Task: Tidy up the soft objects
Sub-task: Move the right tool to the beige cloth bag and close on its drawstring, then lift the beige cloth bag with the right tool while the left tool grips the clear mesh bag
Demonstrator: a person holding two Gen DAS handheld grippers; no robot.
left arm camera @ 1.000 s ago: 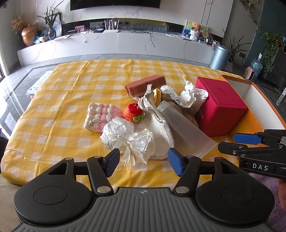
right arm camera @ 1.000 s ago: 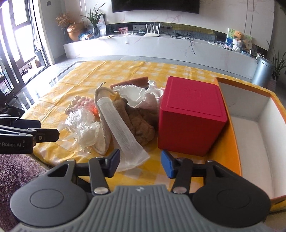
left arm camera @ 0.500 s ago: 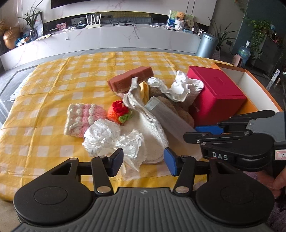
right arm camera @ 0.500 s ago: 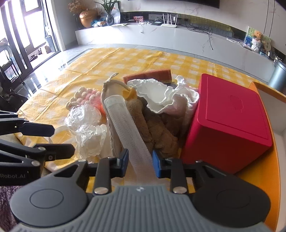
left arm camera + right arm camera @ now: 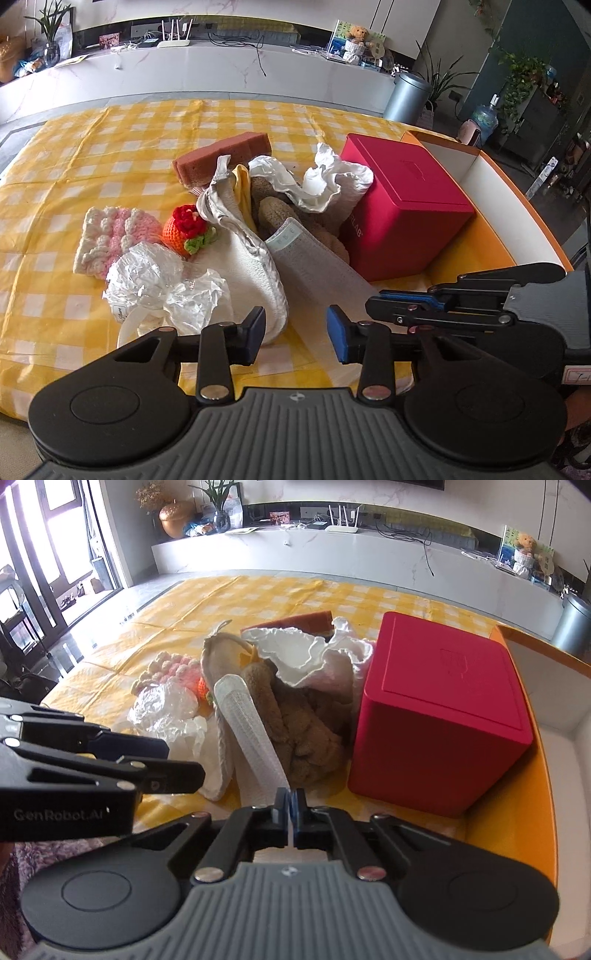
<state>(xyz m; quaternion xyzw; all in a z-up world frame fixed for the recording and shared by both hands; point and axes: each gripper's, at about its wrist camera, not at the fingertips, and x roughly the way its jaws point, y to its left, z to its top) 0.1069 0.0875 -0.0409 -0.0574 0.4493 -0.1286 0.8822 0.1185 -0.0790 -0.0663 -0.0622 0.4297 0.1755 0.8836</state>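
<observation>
- Lying at the left of the yellow checked tablecloth [image 5: 74, 155], a pink-and-white knitted piece [image 5: 107, 236] sits beside a crocheted strawberry [image 5: 184, 229].
- Crumpled clear plastic [image 5: 162, 280] rests just in front of them, touching a white cloth bag [image 5: 247, 266].
- Hovering near the table edge, the left gripper [image 5: 295, 330] has its 2 jaws closing, partly apart, with nothing between them.
- A long white mesh sleeve [image 5: 251, 731] runs across the pile over a brown plush [image 5: 303, 731].
- The right gripper [image 5: 291, 808] has its pads pinched tight on the sleeve's near end.
- A red box [image 5: 443, 716] stands right of the pile, against an orange tray [image 5: 532, 775].
</observation>
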